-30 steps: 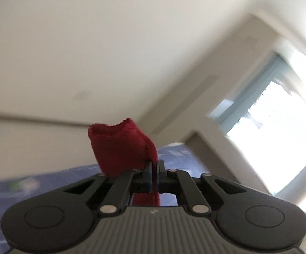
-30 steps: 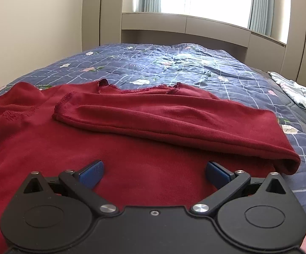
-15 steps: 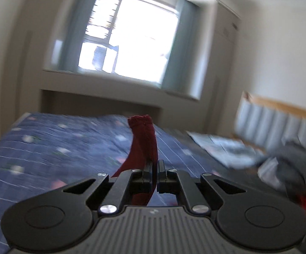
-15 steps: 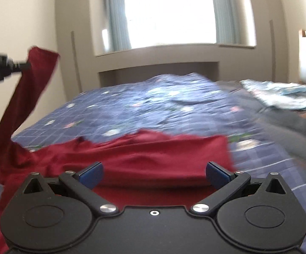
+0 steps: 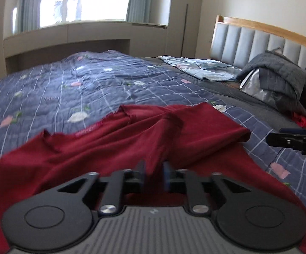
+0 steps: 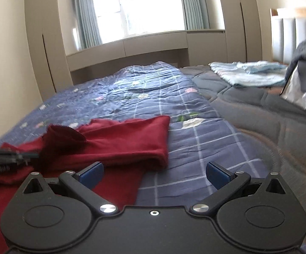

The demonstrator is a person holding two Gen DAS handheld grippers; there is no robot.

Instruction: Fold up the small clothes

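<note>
Left gripper (image 5: 154,174) jaws are opening, letting the sleeve (image 5: 163,139) drop across the red sweater (image 5: 78,154) as a fold. Right gripper (image 6: 153,174) gapes wide, empty, at three o'clock. Beyond, blue quilt (image 5: 68,84).

Sweater (image 5: 114,148) on quilt (image 5: 68,89); jacket pile (image 5: 280,84) right, prob. by headboard (image 5: 258,40).

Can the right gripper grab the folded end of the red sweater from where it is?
Probably yes. The right gripper is open, and the red sweater has its folded end just ahead on the blue quilt, with nothing in between.
</note>
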